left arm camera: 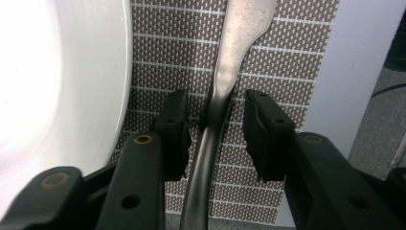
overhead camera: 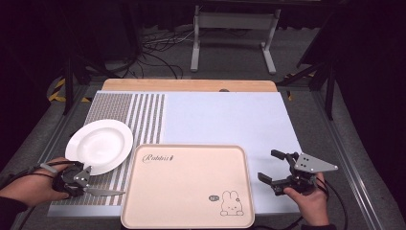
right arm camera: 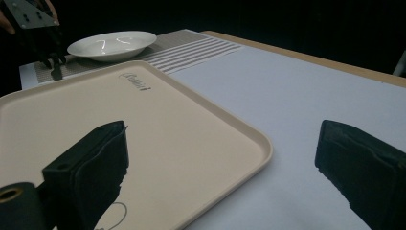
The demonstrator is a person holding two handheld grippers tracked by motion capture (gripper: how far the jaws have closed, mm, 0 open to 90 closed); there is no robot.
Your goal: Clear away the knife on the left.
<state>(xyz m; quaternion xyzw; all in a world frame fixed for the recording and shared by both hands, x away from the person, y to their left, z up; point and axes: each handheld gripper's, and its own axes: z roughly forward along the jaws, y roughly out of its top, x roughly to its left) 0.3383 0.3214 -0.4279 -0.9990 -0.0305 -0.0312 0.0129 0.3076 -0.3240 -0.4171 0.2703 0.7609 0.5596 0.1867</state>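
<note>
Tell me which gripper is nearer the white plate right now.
Left. The left gripper sits just below the white plate, its fingers either side of a knife. The right gripper is across the tray.

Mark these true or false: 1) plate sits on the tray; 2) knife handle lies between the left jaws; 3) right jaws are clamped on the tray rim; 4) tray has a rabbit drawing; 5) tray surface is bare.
1) False: the white plate rests on the striped mat, left of the tray.
2) True: the knife runs between the jaws of the left gripper, with gaps on both sides.
3) False: the right gripper is open above the table, beside the tray.
4) True: a rabbit is printed near its front right corner.
5) True: nothing lies on it.
</note>
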